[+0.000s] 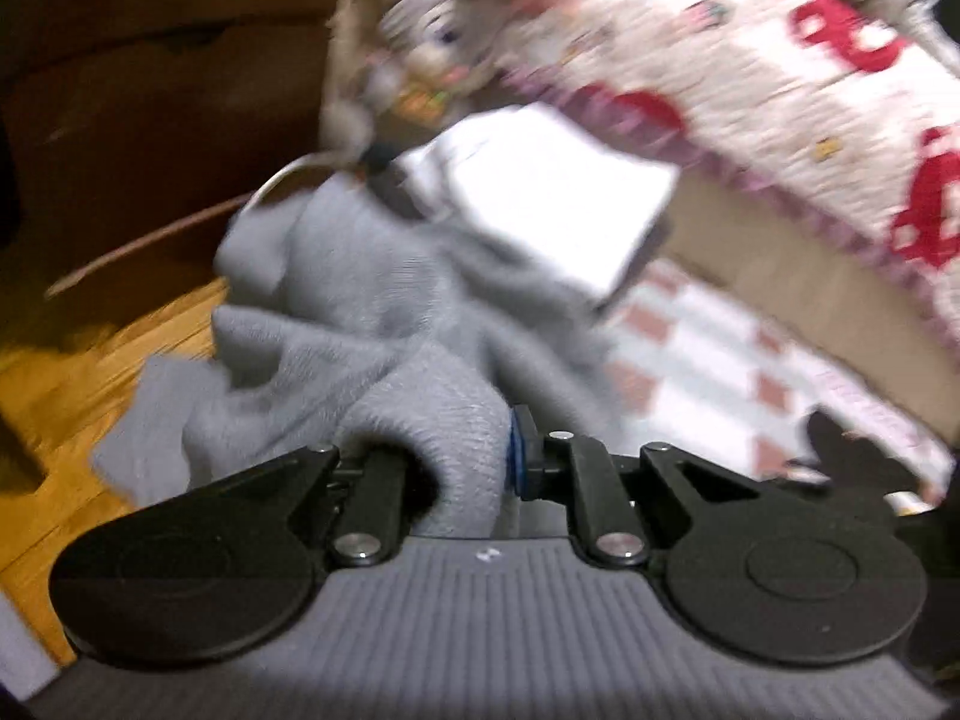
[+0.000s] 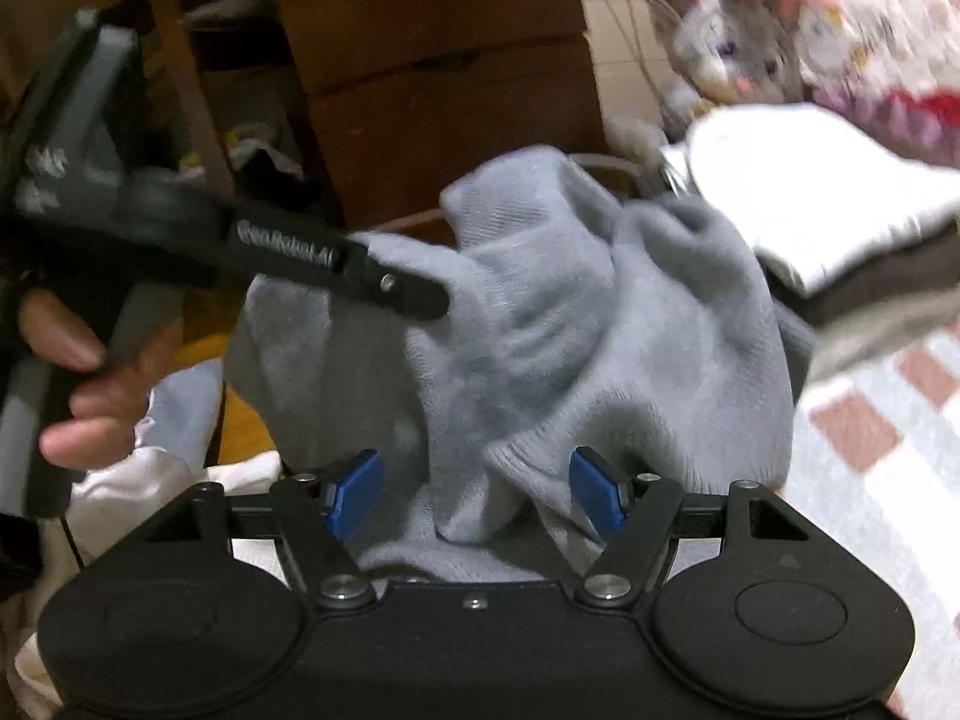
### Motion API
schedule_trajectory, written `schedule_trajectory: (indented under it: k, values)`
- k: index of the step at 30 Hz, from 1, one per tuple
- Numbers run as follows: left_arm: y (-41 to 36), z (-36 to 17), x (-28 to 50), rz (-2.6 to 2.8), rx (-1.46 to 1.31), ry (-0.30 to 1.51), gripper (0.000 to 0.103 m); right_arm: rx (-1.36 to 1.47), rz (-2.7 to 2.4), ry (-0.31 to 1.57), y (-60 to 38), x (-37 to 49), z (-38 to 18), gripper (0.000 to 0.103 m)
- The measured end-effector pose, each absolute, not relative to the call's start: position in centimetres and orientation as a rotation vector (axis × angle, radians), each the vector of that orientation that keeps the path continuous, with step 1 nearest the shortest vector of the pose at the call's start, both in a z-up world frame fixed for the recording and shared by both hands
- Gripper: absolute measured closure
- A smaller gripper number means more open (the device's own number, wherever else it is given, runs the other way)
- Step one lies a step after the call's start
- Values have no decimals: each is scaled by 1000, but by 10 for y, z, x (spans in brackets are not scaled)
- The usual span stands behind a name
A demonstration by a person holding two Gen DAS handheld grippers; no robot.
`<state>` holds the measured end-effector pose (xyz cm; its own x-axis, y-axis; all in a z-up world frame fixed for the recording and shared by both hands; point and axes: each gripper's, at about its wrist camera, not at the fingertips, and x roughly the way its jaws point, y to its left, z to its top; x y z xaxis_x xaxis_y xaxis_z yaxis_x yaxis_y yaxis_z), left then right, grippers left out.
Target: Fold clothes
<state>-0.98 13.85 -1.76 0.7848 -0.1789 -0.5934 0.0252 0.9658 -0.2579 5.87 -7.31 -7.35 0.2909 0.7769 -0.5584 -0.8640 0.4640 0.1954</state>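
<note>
A grey knit garment (image 1: 372, 300) lies bunched up over the edge of a bed. My left gripper (image 1: 474, 456) is shut on a fold of it; one blue pad (image 1: 517, 450) shows against the cloth and the other is buried in it. In the right wrist view the same garment (image 2: 540, 312) hangs crumpled in front of me. My right gripper (image 2: 477, 492) stands open, its blue pads (image 2: 354, 492) wide apart with loose grey cloth lying between them. The left gripper (image 2: 420, 297) reaches in from the left onto the garment, held by a person's hand (image 2: 78, 372).
A folded white cloth (image 1: 552, 210) (image 2: 810, 192) sits behind the garment on a checkered sheet (image 1: 690, 360) (image 2: 888, 420). A quilt with red motifs (image 1: 780, 60) and a grey plush toy (image 2: 738, 42) lie beyond. Brown wooden furniture (image 2: 432, 60) stands left, above a wood floor (image 1: 72, 372).
</note>
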Motion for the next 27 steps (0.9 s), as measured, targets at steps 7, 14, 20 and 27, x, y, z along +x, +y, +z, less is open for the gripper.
schedule_trajectory:
  k: [7, 14, 20, 27]
  values:
    - [111, 23, -19, -294, -190, 562, 96, -216, 1025, 480, -73, 42, -53, 18]
    - [116, -2, -3, -354, -353, 644, 99, -137, 1047, 585, -60, 70, -69, 10]
    - [127, -12, 3, -283, -398, 718, 99, -154, 994, 607, -26, 96, -100, 30]
    - [138, 15, -41, 136, 69, 641, 54, 22, 920, 571, -55, 109, -76, 83]
